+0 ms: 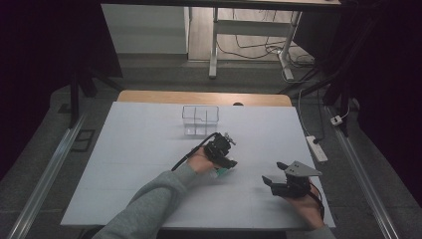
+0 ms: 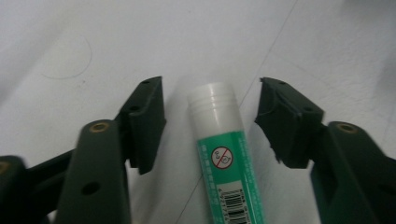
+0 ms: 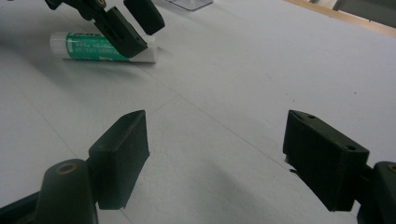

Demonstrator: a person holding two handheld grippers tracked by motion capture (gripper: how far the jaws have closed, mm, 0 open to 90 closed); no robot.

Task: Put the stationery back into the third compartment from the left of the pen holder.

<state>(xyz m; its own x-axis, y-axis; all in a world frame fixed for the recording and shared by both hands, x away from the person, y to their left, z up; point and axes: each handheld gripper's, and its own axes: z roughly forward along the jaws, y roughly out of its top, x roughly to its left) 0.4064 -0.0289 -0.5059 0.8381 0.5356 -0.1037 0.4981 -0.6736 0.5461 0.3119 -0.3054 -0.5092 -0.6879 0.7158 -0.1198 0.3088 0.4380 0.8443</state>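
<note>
A glue stick (image 2: 222, 158) with a green label and white cap lies flat on the white table sheet (image 1: 139, 164). My left gripper (image 2: 210, 100) is lowered over it, one jaw on each side of the tube, with a gap on both sides. Its pads do not touch the tube, so it is open. From above, the left gripper (image 1: 226, 162) sits mid-table with the glue stick (image 1: 221, 173) under it. In the right gripper view the glue stick (image 3: 88, 46) lies beneath the left gripper (image 3: 135, 25). My right gripper (image 3: 215, 154) rests open and empty near the front right (image 1: 271, 181).
A clear plastic organiser box (image 1: 200, 119) with compartments stands at the back middle of the sheet, its corner visible in the right gripper view (image 3: 189, 3). The wooden table edge (image 1: 204, 97) runs behind it. A power strip (image 1: 316, 148) lies on the floor to the right.
</note>
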